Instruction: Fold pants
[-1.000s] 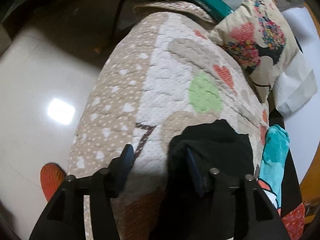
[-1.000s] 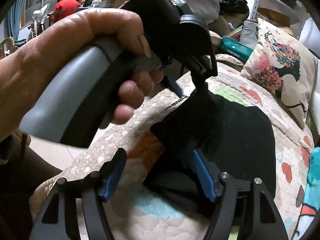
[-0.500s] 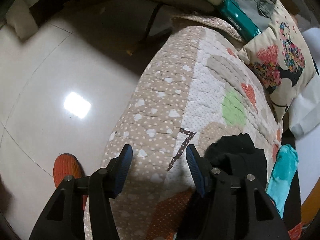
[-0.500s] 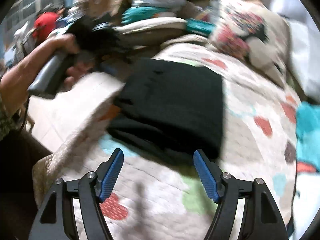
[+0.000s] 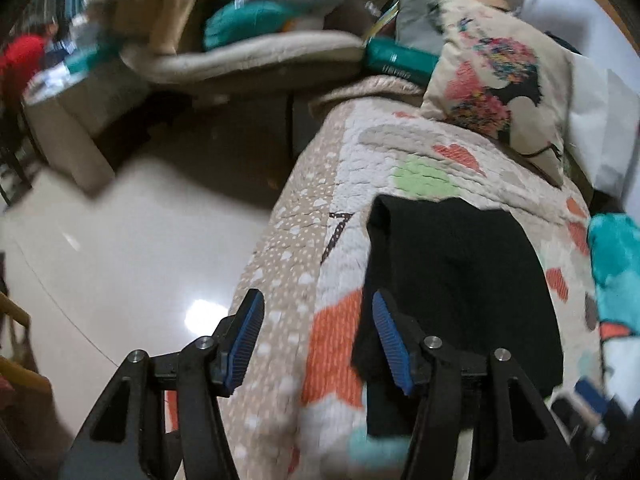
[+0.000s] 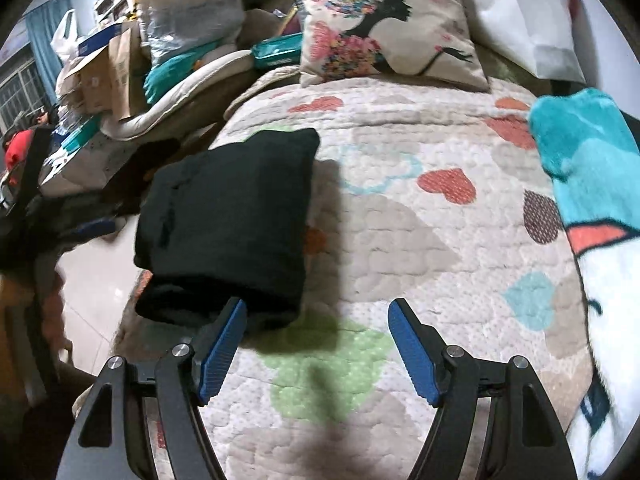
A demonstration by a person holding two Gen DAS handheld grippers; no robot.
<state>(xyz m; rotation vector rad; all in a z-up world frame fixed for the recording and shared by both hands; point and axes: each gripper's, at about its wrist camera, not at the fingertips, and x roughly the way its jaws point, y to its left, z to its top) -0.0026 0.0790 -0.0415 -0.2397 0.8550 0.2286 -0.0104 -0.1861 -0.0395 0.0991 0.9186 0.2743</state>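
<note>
The black pants [image 6: 228, 220] lie folded in a thick rectangle on the heart-patterned quilt [image 6: 400, 216], near the bed's left edge. In the left wrist view the pants [image 5: 460, 280] lie ahead and right of my left gripper [image 5: 316, 340], which is open and empty above the quilt's edge. My right gripper [image 6: 318, 352] is open and empty, just in front of the pants' near right corner, apart from them.
A printed cushion [image 6: 380, 28] leans at the head of the bed. A teal plush blanket [image 6: 592, 184] lies on the right. The white tiled floor [image 5: 120, 264] drops off left of the bed. Boxes and bags [image 6: 132, 60] crowd the far left.
Both grippers let go of the pants and drew back. The pants now lie flat and folded on the quilt. The right gripper swung right, the left one pulled back and turned.
</note>
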